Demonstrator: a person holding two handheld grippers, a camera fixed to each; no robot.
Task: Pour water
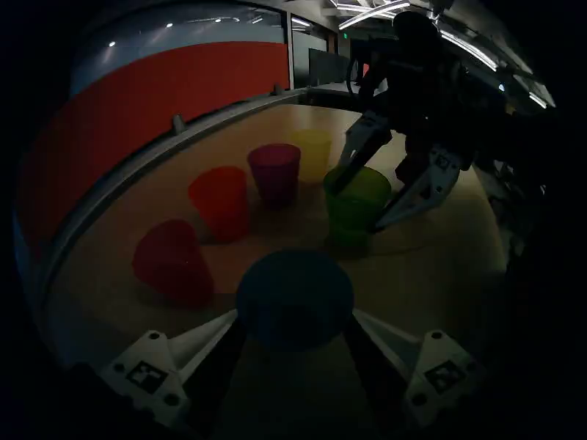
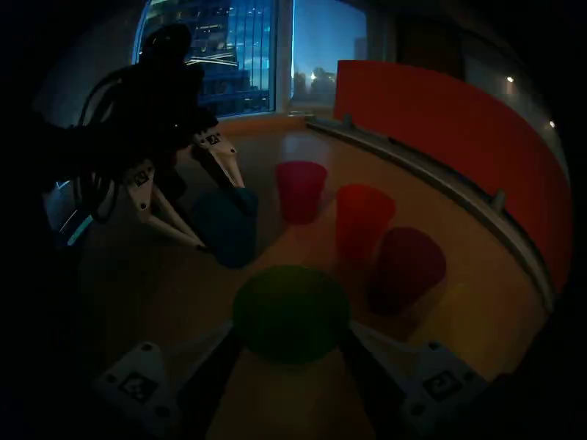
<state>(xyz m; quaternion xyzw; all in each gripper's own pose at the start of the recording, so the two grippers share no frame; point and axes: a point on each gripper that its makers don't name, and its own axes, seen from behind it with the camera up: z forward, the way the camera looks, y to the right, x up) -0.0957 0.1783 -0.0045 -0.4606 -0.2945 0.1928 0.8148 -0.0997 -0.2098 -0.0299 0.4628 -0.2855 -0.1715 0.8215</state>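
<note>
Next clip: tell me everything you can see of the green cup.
The green cup is a plain, handle-less tumbler, apparently translucent plastic, tapering slightly towards its base. It appears to stand upright, mouth up, on the wooden table, with the yellow cup just behind it and the purple cup off to one side, apart from it. The right gripper has one finger on each side of its wall, and both seem to press on it. The light is too dim to tell whether it holds water.
</note>
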